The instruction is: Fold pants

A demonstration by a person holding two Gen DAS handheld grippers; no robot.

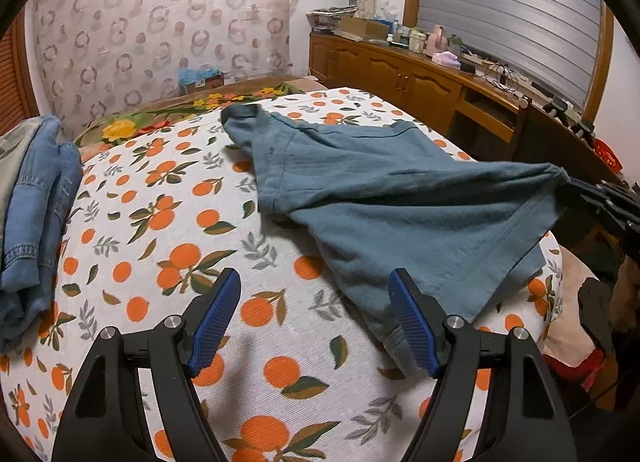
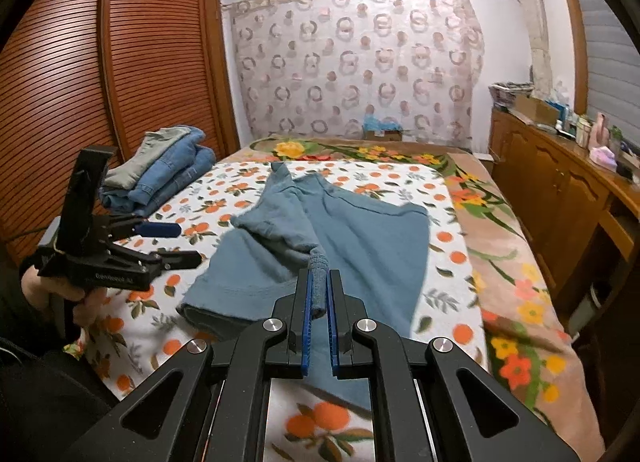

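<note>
Teal pants (image 1: 400,197) spread across bedsheet w/ orange-fruit print (image 1: 168,221), roughly mid-bed, rumpled and partly doubled over.

Right claw (image 2: 319,294) clamped on a bunched ribbed edge of the pants; blue pads nearly together w/ fabric pinched between. Gripped corner lifted off the sheet, cloth pulled taut toward it (seen from left wrist view as a stretched point at far right). Right claw itself (image 1: 588,197) mostly cut off at frame edge in that view, finger detail not readable.

Left claw (image 1: 316,318) wide apart, nothing between pads, hovering low above the sheet beside the near hem of the pants. Right-hand pad overlaps the hem in view; contact w/ cloth cannot be told. In right wrist view, left claw (image 2: 180,244) at bed's left side, apart from the pants; holding hand (image 2: 52,286) partly hidden behind the tool body.

Far leg end of pants toward headboard side, dark cuff folded under, shape unclear. Underside layers hidden.

Stack of folded denim (image 2: 168,177) on left of bed, grey-green item on top. Floral blanket (image 2: 516,262) under the sheet, showing along right and far sides. Wooden counter (image 1: 420,73) along wall, cluttered; small items too blurred to name. Louvred wardrobe (image 2: 80,81) at left, cut off by lens rim.
</note>
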